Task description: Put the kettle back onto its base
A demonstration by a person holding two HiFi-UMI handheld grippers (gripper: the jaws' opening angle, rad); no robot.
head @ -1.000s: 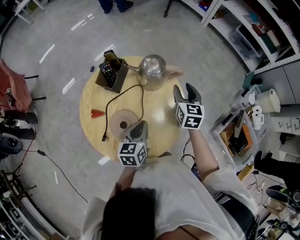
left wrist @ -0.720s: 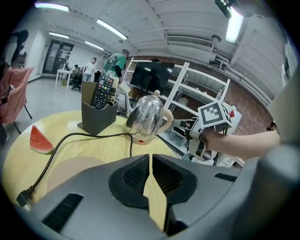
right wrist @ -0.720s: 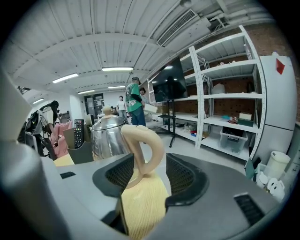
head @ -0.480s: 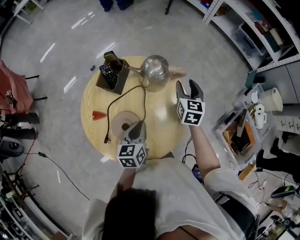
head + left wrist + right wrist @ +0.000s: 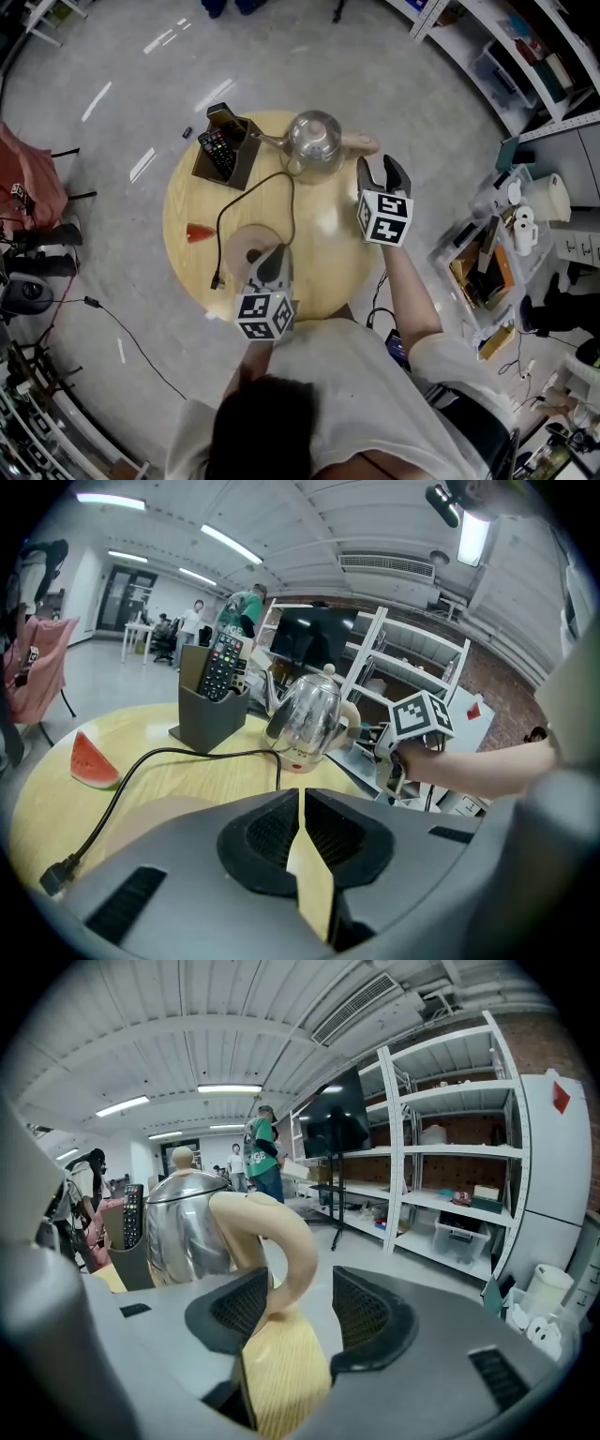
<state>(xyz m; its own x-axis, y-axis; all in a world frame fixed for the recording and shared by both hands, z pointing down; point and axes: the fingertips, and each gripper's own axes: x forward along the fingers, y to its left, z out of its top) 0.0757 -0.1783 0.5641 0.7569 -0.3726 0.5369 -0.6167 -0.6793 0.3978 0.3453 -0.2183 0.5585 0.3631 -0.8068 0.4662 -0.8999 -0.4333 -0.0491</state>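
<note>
A shiny steel kettle with a beige handle stands at the table's far side, off its round beige base, which lies near the front with a black cord running from it. My right gripper is open just in front of the handle. In the right gripper view the handle curves down close ahead of the spread jaws, and neither pad presses on it. My left gripper is shut and empty over the base's near side; its view shows the kettle beyond.
A dark holder with remote controls stands left of the kettle. A red watermelon slice lies at the left of the round wooden table. Shelving and boxes crowd the floor to the right.
My right gripper has crept forward toward the kettle's handle. The left gripper, kettle and base have stayed in place.
</note>
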